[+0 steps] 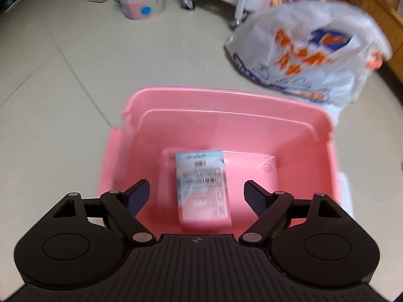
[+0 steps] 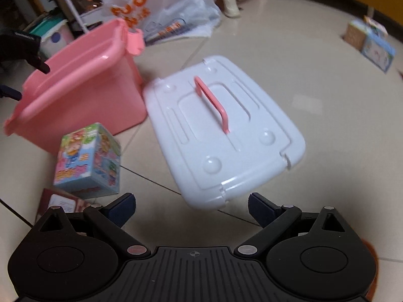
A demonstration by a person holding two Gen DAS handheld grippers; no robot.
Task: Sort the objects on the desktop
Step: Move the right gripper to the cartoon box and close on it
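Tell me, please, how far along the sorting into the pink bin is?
Done: one flat printed packet lies inside the pink plastic bin. In hand: nothing; the left gripper and right gripper both have their jaws open. Left: the colourful cartoon box on the floor, and the white lid with a pink handle, off the bin.

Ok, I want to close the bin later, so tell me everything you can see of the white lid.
The white lid is a rounded rectangle of glossy moulded plastic with raised ribs, round dimples near its corners and notches along its edges. A pink handle runs along its middle. It lies flat on the tiled floor, top side up, off the pink bin and just beside it. The open right gripper is near its closest edge, not touching.
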